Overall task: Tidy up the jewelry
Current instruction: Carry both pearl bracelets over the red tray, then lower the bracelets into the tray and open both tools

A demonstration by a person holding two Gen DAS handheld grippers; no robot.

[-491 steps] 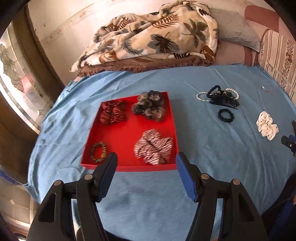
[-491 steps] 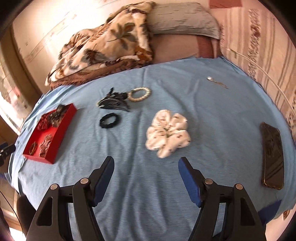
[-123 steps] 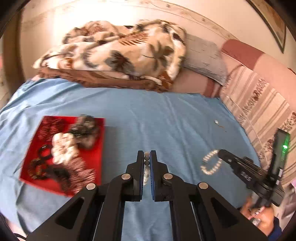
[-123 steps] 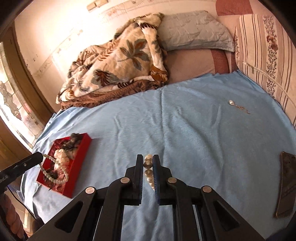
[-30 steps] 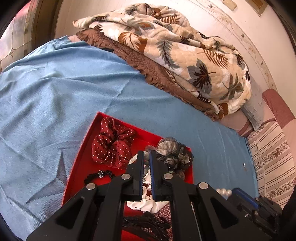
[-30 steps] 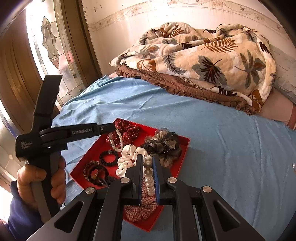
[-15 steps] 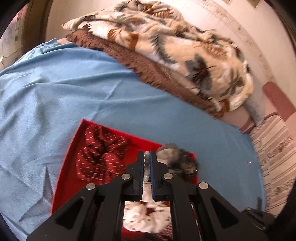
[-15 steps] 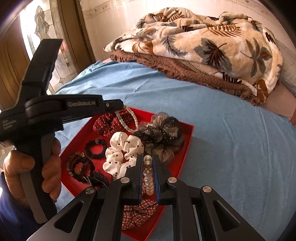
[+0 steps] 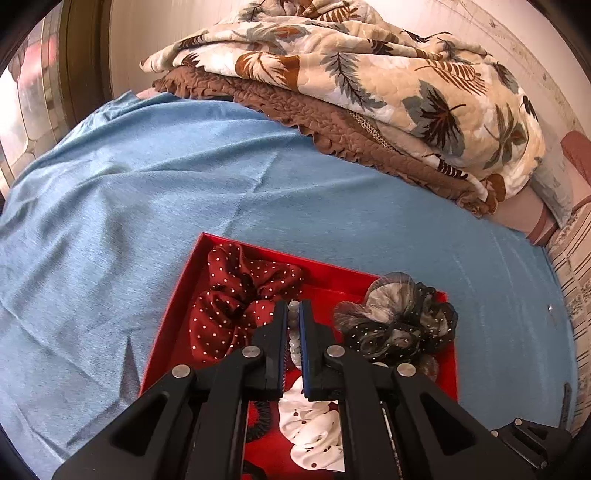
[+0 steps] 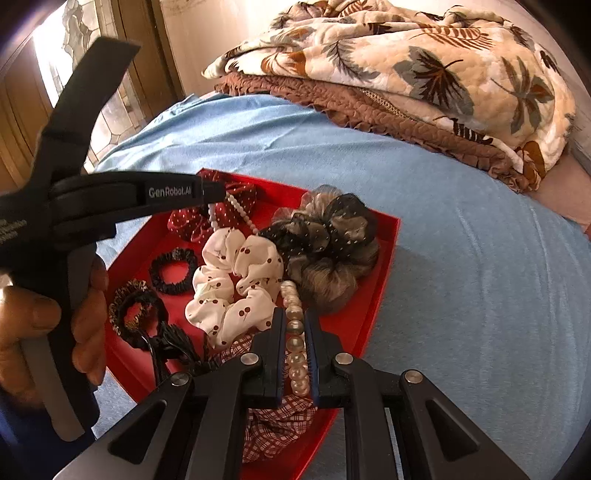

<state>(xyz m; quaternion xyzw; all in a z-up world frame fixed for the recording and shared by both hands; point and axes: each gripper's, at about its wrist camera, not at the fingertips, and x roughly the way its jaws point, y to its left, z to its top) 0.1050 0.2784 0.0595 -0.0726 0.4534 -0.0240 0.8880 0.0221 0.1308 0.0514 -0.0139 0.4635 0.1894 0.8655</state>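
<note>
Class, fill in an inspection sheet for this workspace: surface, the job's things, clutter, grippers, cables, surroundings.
Surface: blue sheet on a bed, wrinkled.
Job's things: red tray holds scrunchies; pearl string runs from one gripper to the other above it.
Clutter: nothing seen.
Grippers: left gripper and right gripper each have jaws shut on the pearl string.
Cables: nothing seen.
Surroundings: leaf-print quilt piled at the far side; stained-glass window to the left.

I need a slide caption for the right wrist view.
Right gripper and left gripper hold pearl strands above the red tray.
</note>
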